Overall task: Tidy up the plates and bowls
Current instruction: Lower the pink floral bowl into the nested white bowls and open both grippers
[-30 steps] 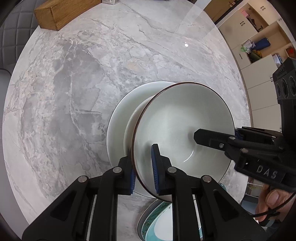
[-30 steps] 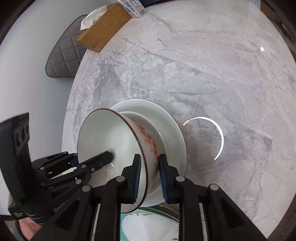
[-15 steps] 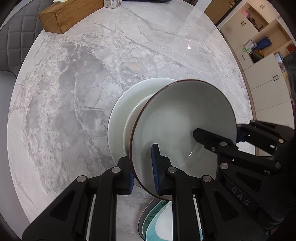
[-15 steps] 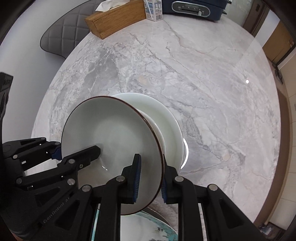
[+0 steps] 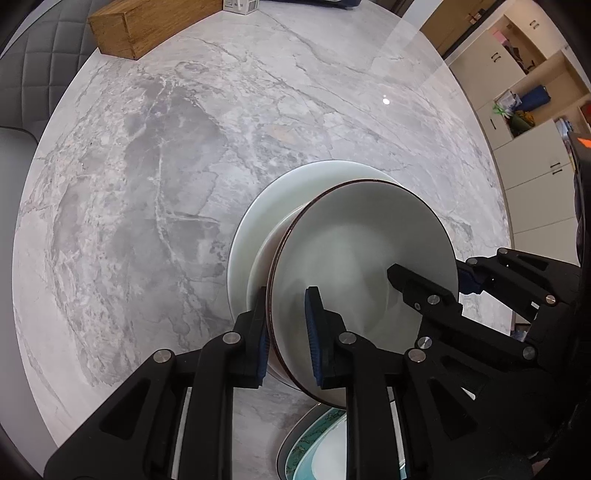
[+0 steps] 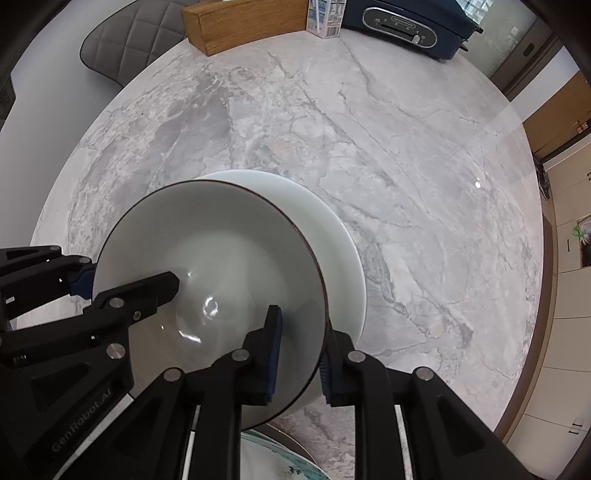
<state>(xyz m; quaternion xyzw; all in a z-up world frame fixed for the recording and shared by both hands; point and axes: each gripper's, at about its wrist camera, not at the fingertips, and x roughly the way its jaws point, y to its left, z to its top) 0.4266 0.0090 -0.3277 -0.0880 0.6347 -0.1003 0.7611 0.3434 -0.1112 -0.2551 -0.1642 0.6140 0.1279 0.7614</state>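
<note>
A white bowl point(image 5: 362, 251) point(image 6: 221, 236) with a dark brown rim hangs just over a white plate point(image 5: 258, 221) point(image 6: 332, 221) on the marble table. A smaller white dish point(image 5: 264, 254) shows between them. My left gripper point(image 5: 288, 332) point(image 6: 125, 282) has the bowl's left rim between its blue pads, and its jaws are opening slightly. My right gripper point(image 6: 301, 347) point(image 5: 430, 278) is shut on the opposite rim, one finger inside the bowl and one outside. Whether the bowl's base rests on the dish is hidden.
A teal-patterned plate point(image 5: 314, 435) point(image 6: 280, 465) lies at the near table edge under the grippers. At the far edge stand a wooden box point(image 5: 147, 26) point(image 6: 240, 22), a carton point(image 6: 327, 18) and a dark blue appliance point(image 6: 406, 26). A grey chair point(image 5: 29, 62) stands left, cabinets point(image 5: 535, 147) right.
The right gripper has swung and rolled around the bowl, and the bowl has tipped from steeply tilted toward level. The left gripper has stayed in place on the rim.
</note>
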